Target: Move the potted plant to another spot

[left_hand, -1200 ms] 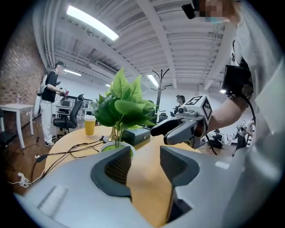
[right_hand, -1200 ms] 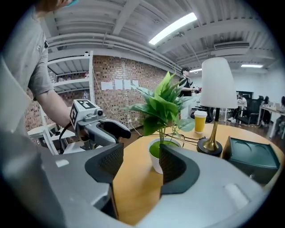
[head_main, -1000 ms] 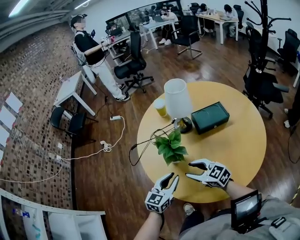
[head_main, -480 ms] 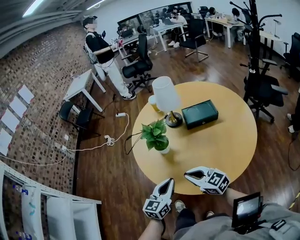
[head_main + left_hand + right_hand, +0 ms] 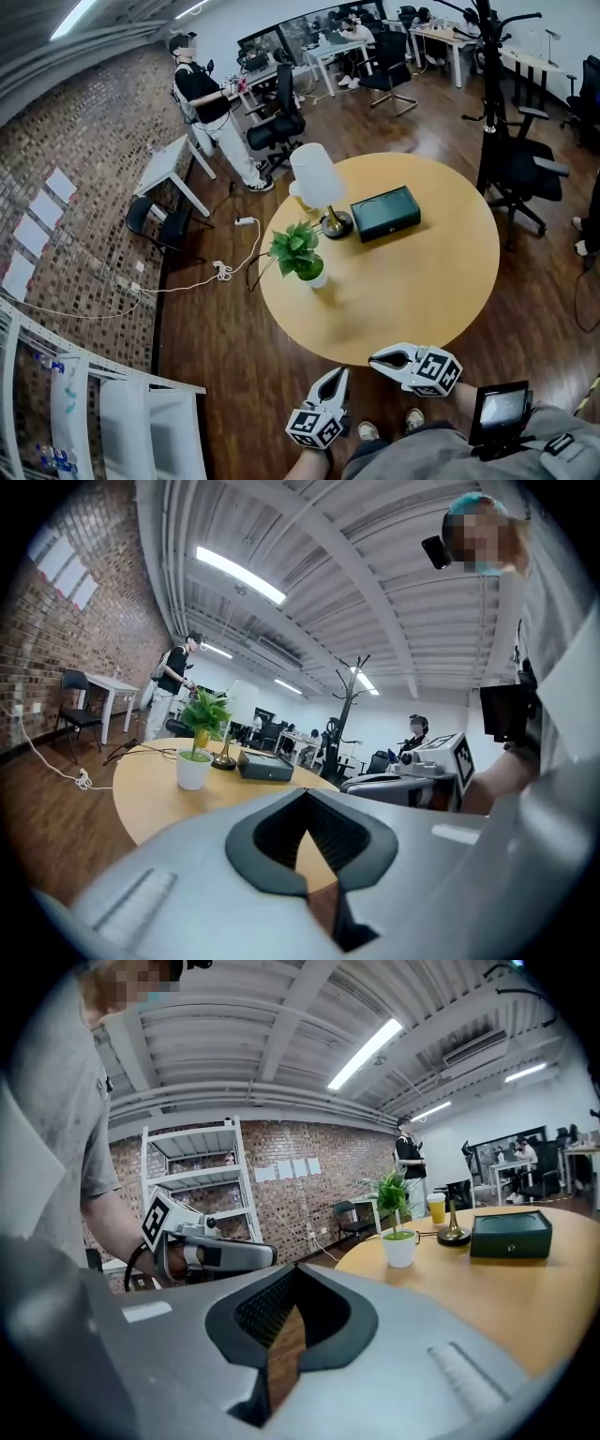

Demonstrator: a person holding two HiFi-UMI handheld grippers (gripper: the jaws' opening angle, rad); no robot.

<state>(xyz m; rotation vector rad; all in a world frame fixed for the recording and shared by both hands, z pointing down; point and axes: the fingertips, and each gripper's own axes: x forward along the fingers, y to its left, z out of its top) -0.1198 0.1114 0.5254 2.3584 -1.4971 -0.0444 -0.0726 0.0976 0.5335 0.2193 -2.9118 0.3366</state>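
Observation:
The potted plant [image 5: 298, 251], green leaves in a small white pot, stands on the left part of the round wooden table [image 5: 422, 281], in front of the lamp. Both grippers hang off the table's near edge, well short of the plant. My left gripper [image 5: 335, 377] is shut and holds nothing. My right gripper [image 5: 380, 356] is also shut and empty. In the left gripper view the plant [image 5: 200, 719] sits far ahead at the left, beyond my closed left gripper [image 5: 305, 799]. The right gripper view shows the plant [image 5: 397, 1204] to the right, past my closed right gripper [image 5: 292, 1277].
A white-shaded lamp [image 5: 314, 178], a dark green box [image 5: 385, 213] and a cup [image 5: 297, 193] share the table. Office chairs [image 5: 516, 169] stand at the right. A person [image 5: 202, 89] stands at the back left. White shelving [image 5: 103, 412] is near left; a cable [image 5: 220, 272] lies on the floor.
Both grippers have drawn back from the plant, past the table's near edge, and their jaws have closed empty. The plant stays on the table, now farther away.

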